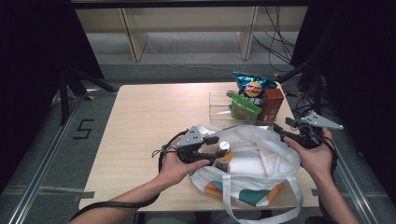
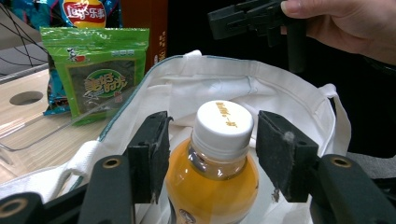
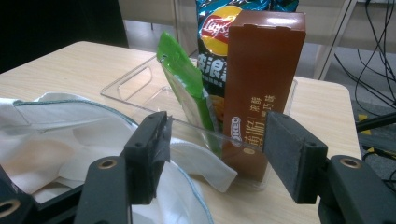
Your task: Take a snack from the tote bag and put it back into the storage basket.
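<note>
A small bottle of orange drink (image 1: 223,156) with a white cap (image 2: 223,122) stands upright in the mouth of a white cloth tote bag (image 1: 264,161). My left gripper (image 1: 217,150) reaches in from the left. Its two pads (image 2: 152,154) flank the bottle just under the cap and meet its shoulders on both sides. My right gripper (image 1: 281,132) hovers at the bag's far right rim. In the right gripper view its jaws stand apart with nothing between them, and the bag's white cloth (image 3: 70,140) lies below the left jaw.
A clear plastic tray (image 1: 217,105) sits at the table's back right. It holds a blue chips bag (image 1: 253,85), a green snack pack (image 1: 243,109) and a brown carton (image 1: 271,105). The bag's straps hang over the table's near edge.
</note>
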A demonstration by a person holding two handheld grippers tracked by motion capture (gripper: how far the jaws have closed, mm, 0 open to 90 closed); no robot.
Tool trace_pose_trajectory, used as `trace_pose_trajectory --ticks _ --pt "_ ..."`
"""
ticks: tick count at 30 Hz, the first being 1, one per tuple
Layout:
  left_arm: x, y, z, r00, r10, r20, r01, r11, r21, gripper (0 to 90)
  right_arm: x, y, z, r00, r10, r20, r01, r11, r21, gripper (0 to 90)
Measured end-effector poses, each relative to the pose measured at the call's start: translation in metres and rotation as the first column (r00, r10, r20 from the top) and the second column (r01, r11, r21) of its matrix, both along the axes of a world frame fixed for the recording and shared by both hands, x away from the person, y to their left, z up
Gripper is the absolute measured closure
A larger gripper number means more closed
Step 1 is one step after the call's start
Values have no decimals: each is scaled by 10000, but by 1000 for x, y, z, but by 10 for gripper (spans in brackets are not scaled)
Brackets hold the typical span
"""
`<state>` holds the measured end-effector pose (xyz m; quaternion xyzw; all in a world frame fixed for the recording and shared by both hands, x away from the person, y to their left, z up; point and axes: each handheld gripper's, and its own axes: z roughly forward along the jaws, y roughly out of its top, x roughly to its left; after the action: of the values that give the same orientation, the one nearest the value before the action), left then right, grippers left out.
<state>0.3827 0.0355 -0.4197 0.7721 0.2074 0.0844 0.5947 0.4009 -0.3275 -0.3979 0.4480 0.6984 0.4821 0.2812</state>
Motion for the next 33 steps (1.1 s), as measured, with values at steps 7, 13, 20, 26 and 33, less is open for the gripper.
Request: trace_pose_trajectory --ticks 7,13,20,26,33 --pt "0 -5 -2 9997 -180 170 178 9998 122 458 0 1 -1 9999 -86 -68 86 10000 41 416" --pt "0 -10 -5 9995 -259 192 253 9992 310 489 0 2 -2 9998 -56 -180 59 9999 158 417" --pt "2 -11 -4 9996 -140 262 128 9990 422 546 0 3 -4 9996 -251 -126 254 9995 193 418" --pt "2 -14 -5 9986 -260 468 242 9989 394 564 0 2 -4 9996 -229 -142 232 9995 225 418" --pt "2 -14 -5 9979 -258 589 235 9990 386 584 0 2 -5 9994 -63 -326 68 9998 160 421"
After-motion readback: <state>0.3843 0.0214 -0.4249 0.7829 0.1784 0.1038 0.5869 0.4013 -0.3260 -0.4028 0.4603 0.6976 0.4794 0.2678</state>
